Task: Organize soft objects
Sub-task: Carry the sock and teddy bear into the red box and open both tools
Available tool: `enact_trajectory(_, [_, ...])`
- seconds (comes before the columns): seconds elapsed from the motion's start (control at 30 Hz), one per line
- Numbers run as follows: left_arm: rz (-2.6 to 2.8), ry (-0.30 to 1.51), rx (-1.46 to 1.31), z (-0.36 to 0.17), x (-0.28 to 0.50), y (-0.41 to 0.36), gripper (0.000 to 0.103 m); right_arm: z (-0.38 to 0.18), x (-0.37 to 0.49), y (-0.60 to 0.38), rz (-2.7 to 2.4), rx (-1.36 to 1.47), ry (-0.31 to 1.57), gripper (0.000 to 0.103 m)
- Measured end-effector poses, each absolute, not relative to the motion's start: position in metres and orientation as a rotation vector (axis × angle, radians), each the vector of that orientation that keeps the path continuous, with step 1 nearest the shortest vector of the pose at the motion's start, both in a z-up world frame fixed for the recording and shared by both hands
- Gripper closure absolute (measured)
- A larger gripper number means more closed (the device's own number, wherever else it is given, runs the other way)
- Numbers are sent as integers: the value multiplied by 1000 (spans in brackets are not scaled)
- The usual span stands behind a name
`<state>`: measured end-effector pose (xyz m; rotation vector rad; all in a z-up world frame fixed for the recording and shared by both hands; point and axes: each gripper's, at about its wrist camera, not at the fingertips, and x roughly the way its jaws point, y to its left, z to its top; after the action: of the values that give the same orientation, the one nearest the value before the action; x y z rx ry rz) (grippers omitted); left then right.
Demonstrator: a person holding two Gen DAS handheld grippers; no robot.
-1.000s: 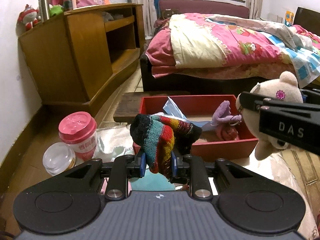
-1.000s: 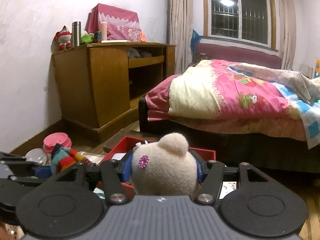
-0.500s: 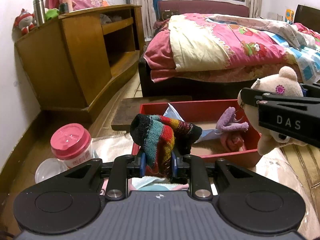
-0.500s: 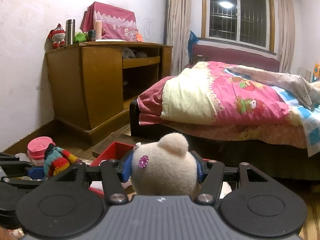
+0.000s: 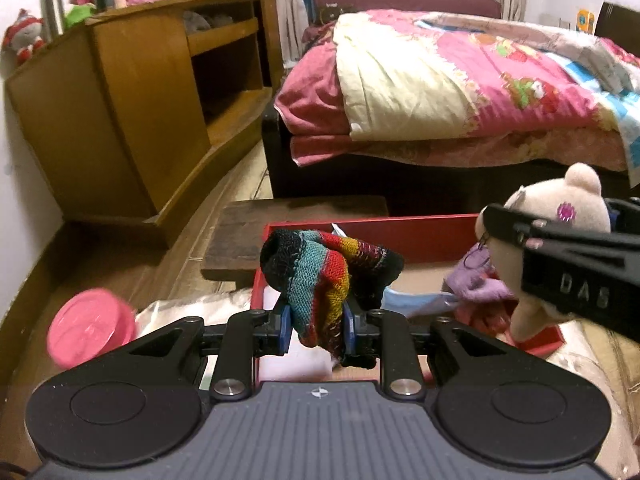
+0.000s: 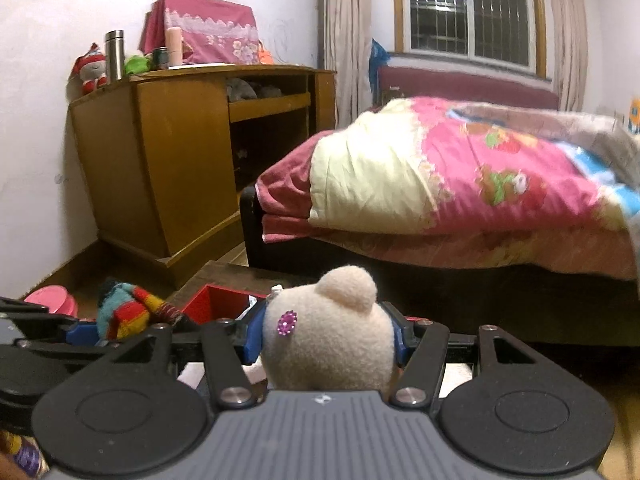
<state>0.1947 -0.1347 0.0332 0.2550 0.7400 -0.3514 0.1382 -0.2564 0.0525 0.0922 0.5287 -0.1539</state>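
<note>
Nearby, bed [image 5: 460, 92] and wooden cabinet [image 5: 120, 120].

My left tool [image 5: 315, 327], blue-padded, grips a knit sock [image 5: 324, 276] striped teal, red, yellow and black; my right tool [image 6: 329, 342] holds a cream plush bear [image 6: 330, 344] with purple flower; red box [image 5: 404, 228]; pink lid [image 5: 90, 326]

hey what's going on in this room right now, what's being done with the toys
A person is tidying soft things with two handheld grippers. The left gripper is shut on a striped knit sock, held up at the near edge of a red box on the floor. The right gripper is shut on a cream plush bear, held over the box's right side. The box already holds a purple soft toy and some blue cloth.
</note>
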Motion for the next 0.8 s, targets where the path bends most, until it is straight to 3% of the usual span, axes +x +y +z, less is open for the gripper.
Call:
enact_trajectory(0.07, [-330, 754, 273, 26, 208, -142, 63, 42, 153, -262, -135, 109, 546, 66])
enact_trajectory(0.13, [-317, 778, 271, 18, 219, -145, 60, 31, 164, -266, -125, 130, 571, 59])
enact_trajectory(0.2, [-311, 798, 257, 13, 226, -144, 51, 20, 169, -269, -130, 148, 583, 49])
enact_trajectory(0.27, [-299, 803, 253, 11, 228, -142, 35, 13, 170, -271, -144, 148, 580, 42])
enact_trajectory(0.8, [-334, 833, 186, 45, 154, -86, 31, 60, 121, -251, -130, 165, 542, 41])
